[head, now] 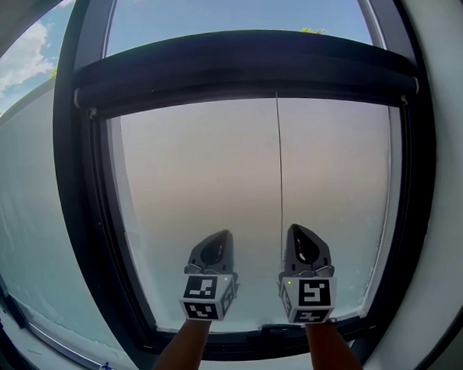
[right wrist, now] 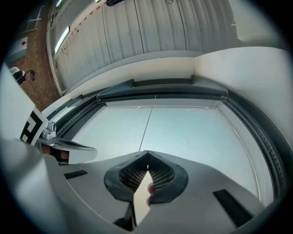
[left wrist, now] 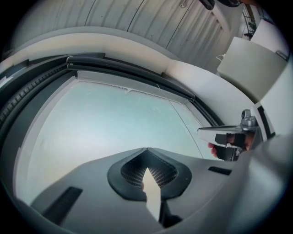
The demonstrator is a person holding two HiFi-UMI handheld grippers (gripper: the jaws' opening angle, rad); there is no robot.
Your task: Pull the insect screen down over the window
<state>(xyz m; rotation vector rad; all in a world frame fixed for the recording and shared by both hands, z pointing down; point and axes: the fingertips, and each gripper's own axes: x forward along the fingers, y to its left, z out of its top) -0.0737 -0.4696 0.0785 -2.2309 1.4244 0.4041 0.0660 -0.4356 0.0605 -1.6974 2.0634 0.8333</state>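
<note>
A dark-framed window (head: 84, 225) fills the head view. A dark cross bar (head: 242, 72) runs across near its top, with clear sky above it and a milky pane (head: 201, 182) below. From the bar a thin cord (head: 279, 163) hangs down the middle. My left gripper (head: 217, 236) and right gripper (head: 296, 228) point up at the lower pane side by side, both shut with nothing between the jaws. The cord (right wrist: 145, 128) passes just left of the right gripper (right wrist: 147, 153) and is not gripped. The left gripper (left wrist: 146, 150) faces the pane below the bar (left wrist: 132, 75).
The window's lower frame rail (head: 261, 342) lies just under both marker cubes. A white wall reveal (head: 449, 171) rims the window on the right. Ribbed ceiling panels (right wrist: 137, 32) and a white box (left wrist: 252, 64) lie above the window. Each gripper view shows the other gripper at its edge.
</note>
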